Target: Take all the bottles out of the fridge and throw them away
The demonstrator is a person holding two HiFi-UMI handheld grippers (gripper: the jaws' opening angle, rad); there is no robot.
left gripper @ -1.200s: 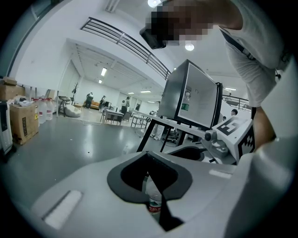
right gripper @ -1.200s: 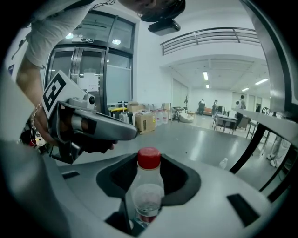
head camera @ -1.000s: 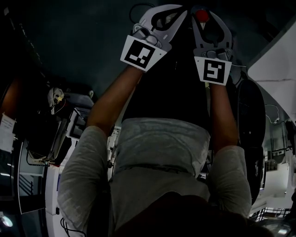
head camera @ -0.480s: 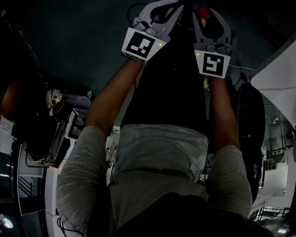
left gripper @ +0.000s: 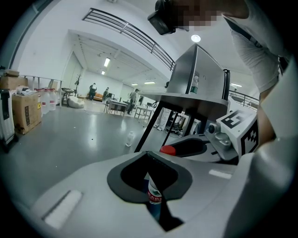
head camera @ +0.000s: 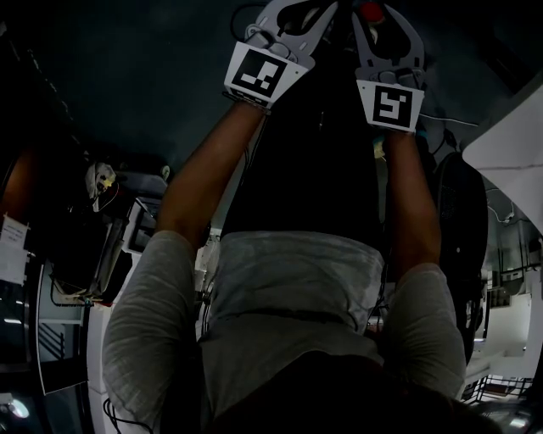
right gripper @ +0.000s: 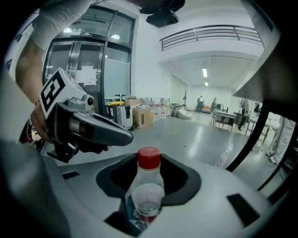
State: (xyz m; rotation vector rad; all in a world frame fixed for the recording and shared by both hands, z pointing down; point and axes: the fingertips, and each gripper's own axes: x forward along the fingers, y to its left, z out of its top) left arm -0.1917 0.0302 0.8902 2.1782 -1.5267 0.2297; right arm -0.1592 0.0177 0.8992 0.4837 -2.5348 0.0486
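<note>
My right gripper [right gripper: 144, 211] is shut on a clear bottle [right gripper: 146, 190] with a red cap [right gripper: 149, 157], which stands upright between the jaws. In the head view this gripper [head camera: 383, 21] is at the top edge, the red cap [head camera: 370, 10] showing above its marker cube. My left gripper [left gripper: 153, 207] is shut on a bottle with a red and green label [left gripper: 154, 195], only partly seen in the jaw opening. It [head camera: 293, 13] sits just left of the right gripper, close beside it. The right gripper's red cap [left gripper: 168, 149] shows in the left gripper view.
A silver fridge [left gripper: 198, 74] stands on a black-legged table [left gripper: 153, 125], a bottle [left gripper: 194, 85] visible at its side. Another bottle [left gripper: 130, 138] lies on the grey floor. Cardboard boxes [left gripper: 25, 111] and water jugs stand at the left. People stand far off [left gripper: 135, 96].
Both grippers have shifted a little toward the top of the head view, side by side, each still holding its bottle.
</note>
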